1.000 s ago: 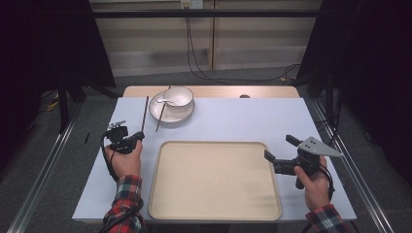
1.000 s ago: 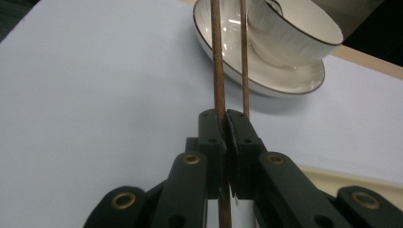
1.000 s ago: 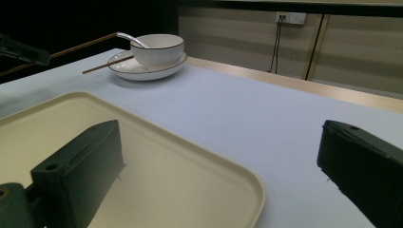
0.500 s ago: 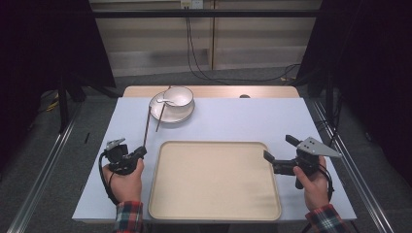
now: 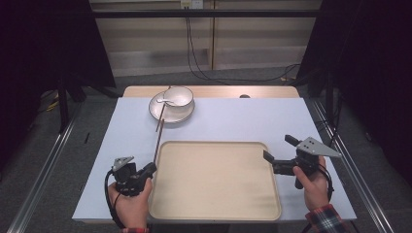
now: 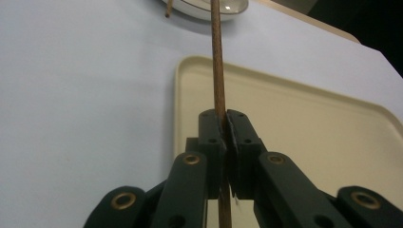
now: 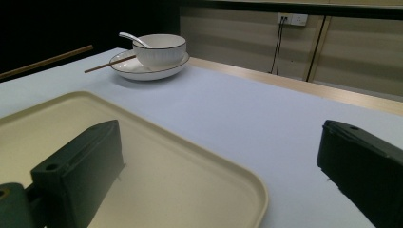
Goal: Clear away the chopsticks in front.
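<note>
Item: one chopstick (image 6: 218, 71), brown wood, long, thin, round in section. I hold it in my left gripper (image 6: 226, 124), whose fingers (image 6: 210, 130) are pinched shut on it near one end; the rest of the stick runs forward past the near left corner of the tray (image 5: 214, 213) toward the plate. From above it shows as a dark line (image 5: 157, 143) beside the tray's left rim.

Handling, as I judge it: very light, stiff, unlikely to bend or break under a firm pinch. The round, smooth shaft may roll or swivel between flat pads, and a hold this close to the end leaves a long free length that can swing or droop. A hold nearer the middle would balance it better; for laying it flat in the tray, the present grip looks adequate if I keep it level.

Second chopstick (image 7: 109, 63): rests with one end on the plate (image 5: 156, 109), tip overhanging the rim.

Bowl (image 5: 178, 95): white, glazed, sits on the plate, a white spoon (image 7: 133, 39) inside. Fragile, slippery.

My right gripper (image 5: 281, 154): fingers (image 7: 78, 166) spread wide, nothing between them, hovering at the tray's right edge.

Bench (image 5: 243, 121): pale blue top, carries all of the above.
</note>
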### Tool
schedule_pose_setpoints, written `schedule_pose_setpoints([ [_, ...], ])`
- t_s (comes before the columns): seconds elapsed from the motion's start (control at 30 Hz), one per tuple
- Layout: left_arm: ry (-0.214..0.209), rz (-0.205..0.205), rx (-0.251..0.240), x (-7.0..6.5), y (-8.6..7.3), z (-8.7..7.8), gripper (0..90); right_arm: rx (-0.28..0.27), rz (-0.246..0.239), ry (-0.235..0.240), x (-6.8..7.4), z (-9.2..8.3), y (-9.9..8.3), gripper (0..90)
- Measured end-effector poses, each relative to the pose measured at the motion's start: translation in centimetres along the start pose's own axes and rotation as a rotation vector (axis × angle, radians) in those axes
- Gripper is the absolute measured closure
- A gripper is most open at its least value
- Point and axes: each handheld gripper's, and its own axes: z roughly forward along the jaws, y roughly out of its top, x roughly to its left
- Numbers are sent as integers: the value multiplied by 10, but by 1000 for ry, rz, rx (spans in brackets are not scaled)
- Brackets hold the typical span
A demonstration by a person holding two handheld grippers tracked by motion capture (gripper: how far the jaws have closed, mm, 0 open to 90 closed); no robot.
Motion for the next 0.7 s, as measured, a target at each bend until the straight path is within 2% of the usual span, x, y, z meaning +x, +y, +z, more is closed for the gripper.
schedule_pose_setpoints([
  [0.3, -25, 25, 61, -6, -23, -5, 856, 4, -1, 2, 0, 0, 0, 12],
  [0.6, -27, 34, 80, -8, -38, -7, 855, 1, -2, 8, 0, -1, 0, 13],
  [0.7, -32, 46, 102, -8, -42, -6, 855, 1, 1, 9, 0, -1, 0, 14],
])
